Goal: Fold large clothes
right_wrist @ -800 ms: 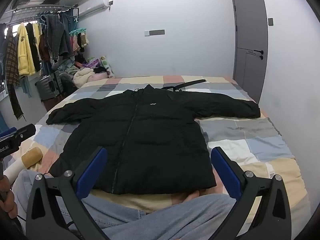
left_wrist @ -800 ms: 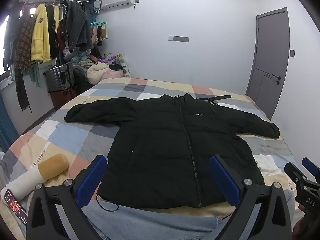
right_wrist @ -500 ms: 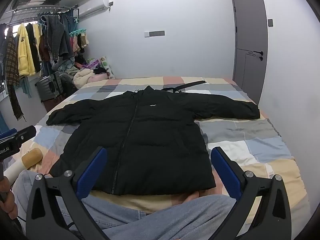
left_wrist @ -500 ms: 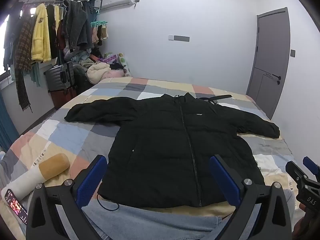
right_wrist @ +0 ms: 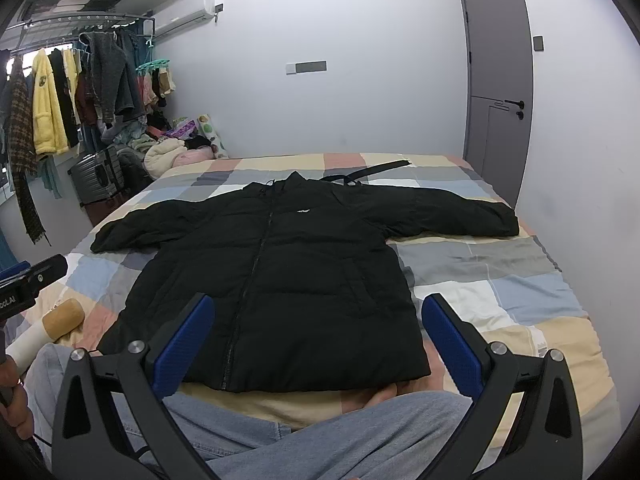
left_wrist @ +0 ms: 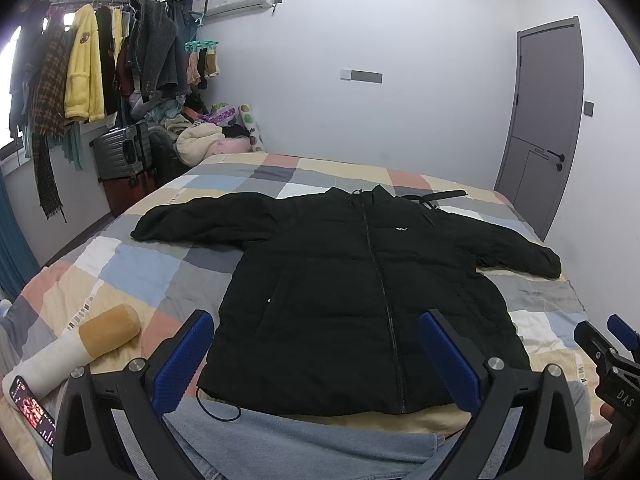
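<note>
A black puffer jacket [left_wrist: 360, 280] lies flat, front up and zipped, on the checkered bed, both sleeves spread out sideways; it also shows in the right wrist view [right_wrist: 272, 272]. My left gripper [left_wrist: 316, 344] is open and empty, held above the jacket's hem. My right gripper [right_wrist: 316, 332] is open and empty, also above the hem. Each gripper shows at the edge of the other's view: the right one [left_wrist: 612, 360] and the left one [right_wrist: 28, 284].
The person's jeans-clad legs [right_wrist: 320, 436] lie on the bed [left_wrist: 152, 280] in front of the hem. A tan-and-white roll pillow [left_wrist: 80, 344] and a phone [left_wrist: 32, 408] lie at the left. A clothes rack [left_wrist: 100, 64], a suitcase [left_wrist: 124, 156] and a grey door [left_wrist: 544, 128] surround the bed.
Almost nothing: both views have shifted very slightly; the jacket and both open grippers stay as they were.
</note>
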Tool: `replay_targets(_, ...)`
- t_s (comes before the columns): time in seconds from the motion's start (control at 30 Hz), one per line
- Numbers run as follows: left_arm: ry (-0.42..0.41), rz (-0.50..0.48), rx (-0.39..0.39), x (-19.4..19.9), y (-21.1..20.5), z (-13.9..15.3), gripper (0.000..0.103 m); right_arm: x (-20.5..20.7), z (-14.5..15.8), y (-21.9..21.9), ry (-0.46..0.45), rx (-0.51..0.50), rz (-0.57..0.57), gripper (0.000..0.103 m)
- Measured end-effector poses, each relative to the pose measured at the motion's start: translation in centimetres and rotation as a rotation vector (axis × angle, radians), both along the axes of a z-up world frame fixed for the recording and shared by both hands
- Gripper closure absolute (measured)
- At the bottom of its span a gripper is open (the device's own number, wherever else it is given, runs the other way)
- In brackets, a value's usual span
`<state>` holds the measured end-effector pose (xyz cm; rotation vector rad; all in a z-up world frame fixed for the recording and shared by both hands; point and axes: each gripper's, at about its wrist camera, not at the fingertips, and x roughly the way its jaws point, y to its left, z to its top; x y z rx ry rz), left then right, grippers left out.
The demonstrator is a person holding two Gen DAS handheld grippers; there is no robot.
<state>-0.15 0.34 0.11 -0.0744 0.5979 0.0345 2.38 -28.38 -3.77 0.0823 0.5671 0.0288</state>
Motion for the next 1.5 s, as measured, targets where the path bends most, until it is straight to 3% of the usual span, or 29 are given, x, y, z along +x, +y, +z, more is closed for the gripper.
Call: replay_targets(1.5,0.01,-0.002,-0.012,-0.21,0.34,-0.19,0.0,-0.32,0.29,0.0,0.003,-0.012,-0.008,0.0)
